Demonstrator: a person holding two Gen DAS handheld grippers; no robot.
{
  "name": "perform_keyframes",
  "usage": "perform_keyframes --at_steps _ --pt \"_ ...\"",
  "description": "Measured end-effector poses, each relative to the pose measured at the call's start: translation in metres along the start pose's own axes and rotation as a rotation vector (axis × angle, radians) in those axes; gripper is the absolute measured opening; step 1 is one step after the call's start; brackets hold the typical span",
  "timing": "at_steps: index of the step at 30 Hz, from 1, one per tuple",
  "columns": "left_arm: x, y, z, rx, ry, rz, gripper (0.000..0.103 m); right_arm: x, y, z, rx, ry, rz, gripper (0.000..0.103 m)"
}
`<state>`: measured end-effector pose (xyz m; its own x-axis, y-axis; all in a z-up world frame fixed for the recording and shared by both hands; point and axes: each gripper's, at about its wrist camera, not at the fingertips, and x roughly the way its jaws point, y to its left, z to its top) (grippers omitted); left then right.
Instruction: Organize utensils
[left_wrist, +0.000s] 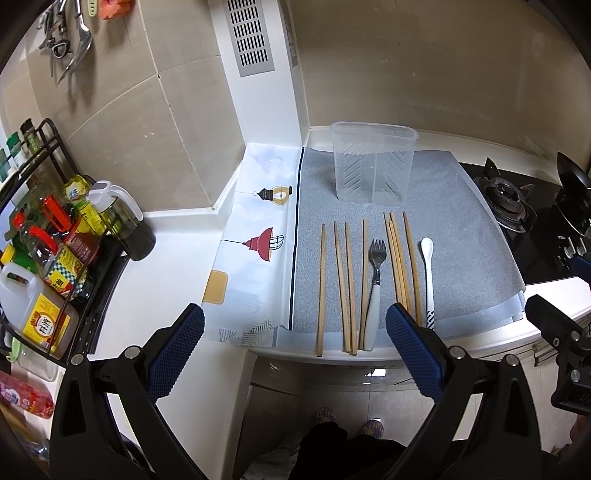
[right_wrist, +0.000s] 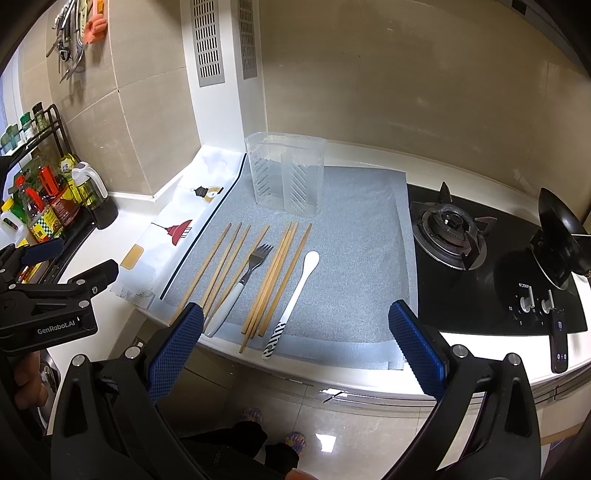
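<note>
Several wooden chopsticks (left_wrist: 349, 288) (right_wrist: 271, 284), a fork with a white handle (left_wrist: 375, 288) (right_wrist: 242, 286) and a white spoon with a striped handle end (left_wrist: 427, 280) (right_wrist: 295, 295) lie side by side on a grey mat (left_wrist: 461, 251) (right_wrist: 351, 266). A clear plastic utensil holder (left_wrist: 373, 164) (right_wrist: 284, 173) stands upright and empty at the mat's back. My left gripper (left_wrist: 295, 317) is open and empty, held before the counter's front edge. My right gripper (right_wrist: 295, 317) is open and empty, also in front of the counter edge.
A gas stove (right_wrist: 448, 229) (left_wrist: 506, 203) with a black pan (right_wrist: 557, 236) lies right of the mat. A rack of sauce bottles (left_wrist: 48, 229) (right_wrist: 44, 199) stands at the left. A printed cloth (left_wrist: 255, 251) lies left of the mat. Tools hang on the wall (left_wrist: 66, 37).
</note>
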<state>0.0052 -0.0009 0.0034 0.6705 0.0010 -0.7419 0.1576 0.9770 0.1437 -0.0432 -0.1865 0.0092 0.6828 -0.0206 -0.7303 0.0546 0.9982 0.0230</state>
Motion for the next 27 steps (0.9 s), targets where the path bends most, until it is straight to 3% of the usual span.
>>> perform_keyframes --at_steps 13,20,27 --pt "0.004 -0.001 0.002 0.007 0.011 -0.004 0.096 0.005 -0.003 0.002 0.008 0.010 0.000 0.098" --pt "0.020 0.018 0.016 -0.048 0.046 -0.041 0.096 0.010 -0.035 0.018 0.076 -0.045 -0.036 0.098" --pt "0.058 0.034 0.031 -0.069 0.117 -0.003 0.091 0.069 -0.063 0.023 0.223 0.159 0.097 0.098"
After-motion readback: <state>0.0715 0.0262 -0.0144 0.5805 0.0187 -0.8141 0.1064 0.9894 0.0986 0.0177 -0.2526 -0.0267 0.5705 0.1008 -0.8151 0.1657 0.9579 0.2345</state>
